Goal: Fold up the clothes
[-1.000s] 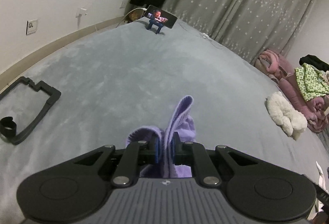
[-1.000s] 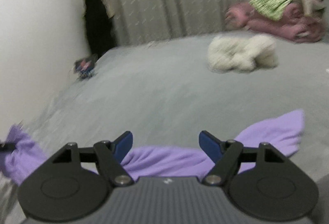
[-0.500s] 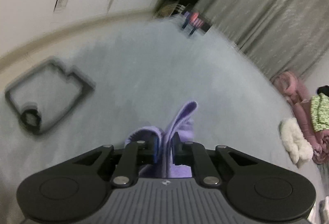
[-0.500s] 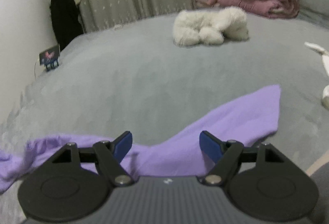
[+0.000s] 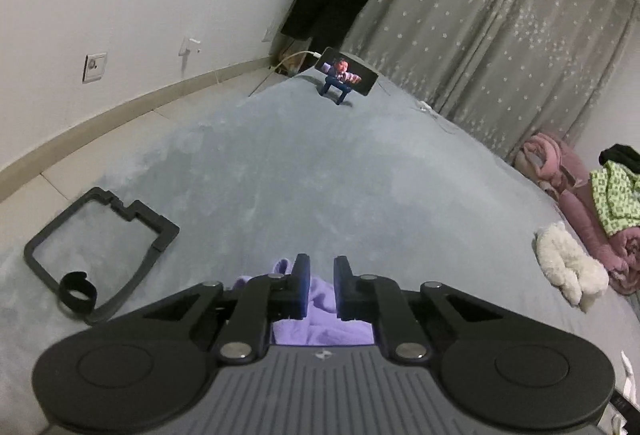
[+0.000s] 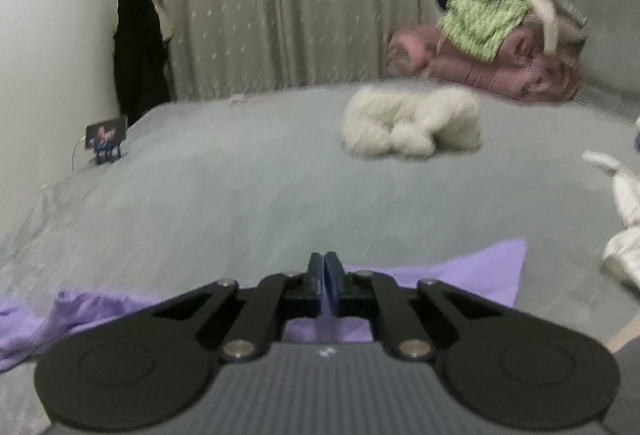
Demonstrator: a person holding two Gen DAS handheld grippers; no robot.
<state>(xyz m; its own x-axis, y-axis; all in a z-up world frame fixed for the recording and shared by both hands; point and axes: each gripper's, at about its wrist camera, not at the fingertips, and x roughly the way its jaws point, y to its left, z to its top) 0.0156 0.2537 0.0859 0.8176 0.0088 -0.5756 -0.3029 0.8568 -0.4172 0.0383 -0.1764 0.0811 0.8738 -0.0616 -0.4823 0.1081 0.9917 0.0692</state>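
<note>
Looks like mid-fold on the purple garment, which lies limp and rumpled across the grey bed, stretching from 9 to 3 o'clock under the right claw. That one's pinched together; whether it's caught cloth, can't tell. The left claw is opening, with fabric loose between its jaws. Next it probably needs a fresh grab on an edge.

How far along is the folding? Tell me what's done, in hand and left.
Done: nothing looks folded; the purple garment lies rumpled across the grey bed. In hand: left gripper jaws are opening with purple cloth between them; right gripper is shut at its edge, grip unclear. Left: the whole fold, perhaps also the white fluffy item.
</note>
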